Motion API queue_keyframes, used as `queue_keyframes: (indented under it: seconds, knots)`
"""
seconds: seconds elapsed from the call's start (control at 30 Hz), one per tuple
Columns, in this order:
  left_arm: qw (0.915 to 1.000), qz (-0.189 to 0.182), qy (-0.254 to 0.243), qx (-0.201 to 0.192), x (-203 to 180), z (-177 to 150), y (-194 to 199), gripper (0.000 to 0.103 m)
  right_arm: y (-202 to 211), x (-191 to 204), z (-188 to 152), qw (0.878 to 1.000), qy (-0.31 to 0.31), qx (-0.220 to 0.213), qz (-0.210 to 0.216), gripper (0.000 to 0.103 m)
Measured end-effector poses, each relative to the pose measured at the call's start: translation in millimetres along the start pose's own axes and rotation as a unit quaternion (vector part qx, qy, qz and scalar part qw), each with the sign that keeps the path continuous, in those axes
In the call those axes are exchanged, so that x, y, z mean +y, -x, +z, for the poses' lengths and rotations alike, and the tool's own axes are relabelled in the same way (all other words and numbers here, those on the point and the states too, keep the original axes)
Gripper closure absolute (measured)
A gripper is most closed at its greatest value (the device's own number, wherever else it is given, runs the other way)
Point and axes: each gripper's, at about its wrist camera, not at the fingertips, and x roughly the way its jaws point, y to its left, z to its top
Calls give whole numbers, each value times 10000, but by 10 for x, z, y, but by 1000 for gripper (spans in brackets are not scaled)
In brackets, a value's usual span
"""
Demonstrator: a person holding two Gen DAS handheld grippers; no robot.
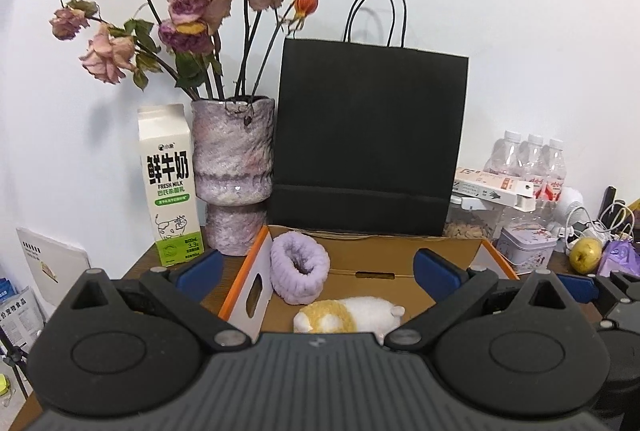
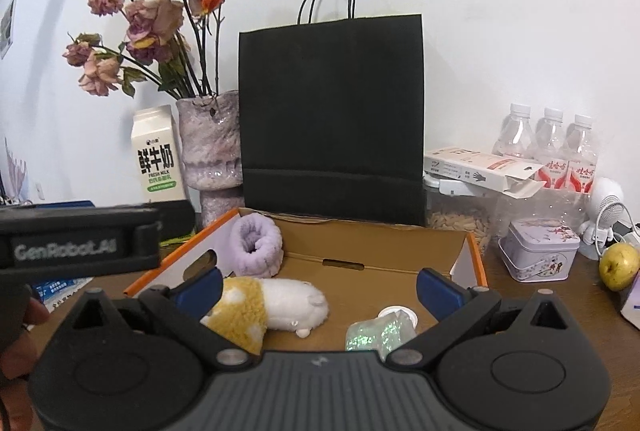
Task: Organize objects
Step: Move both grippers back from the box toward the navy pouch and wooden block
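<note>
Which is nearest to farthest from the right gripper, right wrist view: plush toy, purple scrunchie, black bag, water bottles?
From the right gripper:
1. Plush toy, in the box, by the left finger.
2. Purple scrunchie, box's back-left corner.
3. Black bag, behind the box.
4. Water bottles, far right, by the wall.

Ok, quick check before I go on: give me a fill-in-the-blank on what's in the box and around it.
1. The plush toy lies inside the cardboard ____.
2. Behind the box stands a paper bag coloured ____.
3. The milk carton stands left of the vase holding dried ____.
4. Both hand-held grippers, left and right, have jaws that are ____.

Missing words: box; black; flowers; open
</note>
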Motion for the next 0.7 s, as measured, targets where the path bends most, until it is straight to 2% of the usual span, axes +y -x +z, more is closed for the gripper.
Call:
queue_keyframes:
  seconds: [0.43,0.7]
  knots:
    - [9997,62,-16,-237,57,-65,604,0,508,31,-118,9998,157,-151,-27,0]
    - [9993,144,141,-312,128,-161,961,0,875,73,-192,9995,168,-251,-74,0]
